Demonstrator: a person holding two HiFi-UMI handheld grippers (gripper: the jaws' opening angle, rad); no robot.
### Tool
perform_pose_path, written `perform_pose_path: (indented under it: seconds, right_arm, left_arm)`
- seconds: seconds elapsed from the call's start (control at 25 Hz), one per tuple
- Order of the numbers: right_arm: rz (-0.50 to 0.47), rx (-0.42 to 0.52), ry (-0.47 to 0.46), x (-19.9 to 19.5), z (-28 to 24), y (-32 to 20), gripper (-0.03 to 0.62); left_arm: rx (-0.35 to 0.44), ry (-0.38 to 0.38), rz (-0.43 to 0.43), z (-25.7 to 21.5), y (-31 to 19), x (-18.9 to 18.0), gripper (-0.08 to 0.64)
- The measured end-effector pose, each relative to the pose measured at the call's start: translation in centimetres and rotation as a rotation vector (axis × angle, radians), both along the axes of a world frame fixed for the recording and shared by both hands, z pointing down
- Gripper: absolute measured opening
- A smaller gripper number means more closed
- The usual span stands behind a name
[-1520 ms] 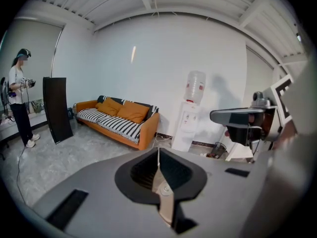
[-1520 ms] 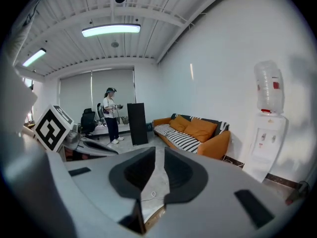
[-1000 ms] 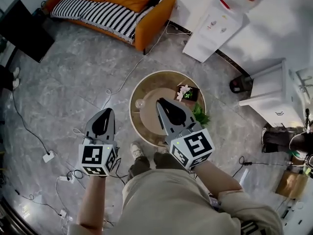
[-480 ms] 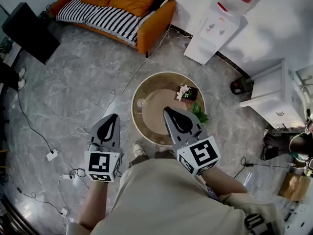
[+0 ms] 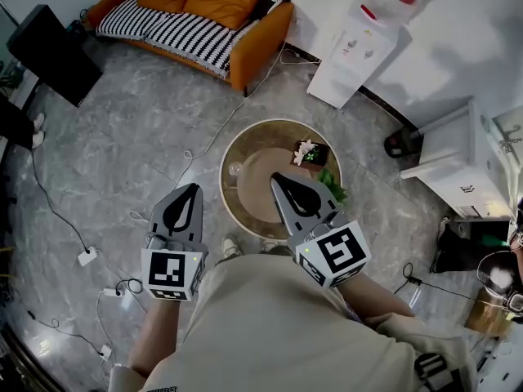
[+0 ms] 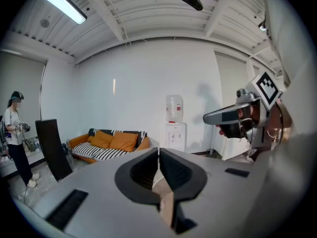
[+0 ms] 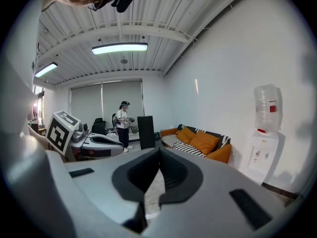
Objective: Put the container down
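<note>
1. Container (image 5: pixel 235 170), which seems to be the small clear cup, stands on the round table (image 5: pixel 261 137), at the table's left side in the head view. Neither gripper touches it, so I judge it already set down. The left gripper (image 5: pixel 193 190) hangs off the table's left edge, above the floor. The right gripper (image 5: pixel 276 178) hangs above the table's near edge. Both look to be held clear so nothing gets knocked.
2. Left gripper view: the left gripper (image 6: pixel 158 155) has its jaws pressed together on nothing. It looks out above the table toward the sofa (image 6: pixel 109 144), so the container falls outside this view.
3. Right gripper view: the right gripper (image 7: pixel 159 155) is likewise clenched and empty. It is aimed well above the table, with nothing to release.
</note>
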State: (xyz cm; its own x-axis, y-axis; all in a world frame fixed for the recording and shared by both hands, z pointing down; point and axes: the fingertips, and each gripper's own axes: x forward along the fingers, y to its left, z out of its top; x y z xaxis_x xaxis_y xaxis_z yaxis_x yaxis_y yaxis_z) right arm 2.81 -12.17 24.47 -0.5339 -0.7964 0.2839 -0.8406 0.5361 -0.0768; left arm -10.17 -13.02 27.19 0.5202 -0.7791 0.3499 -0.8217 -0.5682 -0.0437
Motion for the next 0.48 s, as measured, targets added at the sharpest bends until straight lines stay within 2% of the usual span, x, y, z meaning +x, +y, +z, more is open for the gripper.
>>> perform_pose_path:
  seconds: [0.48]
  right_arm:
    - [-0.006, 0.049, 0.02, 0.7, -1.3, -0.4, -0.003]
  left_arm:
    - [0.041, 0.007, -0.01, -2.1, 0.2, -0.2, 0.014]
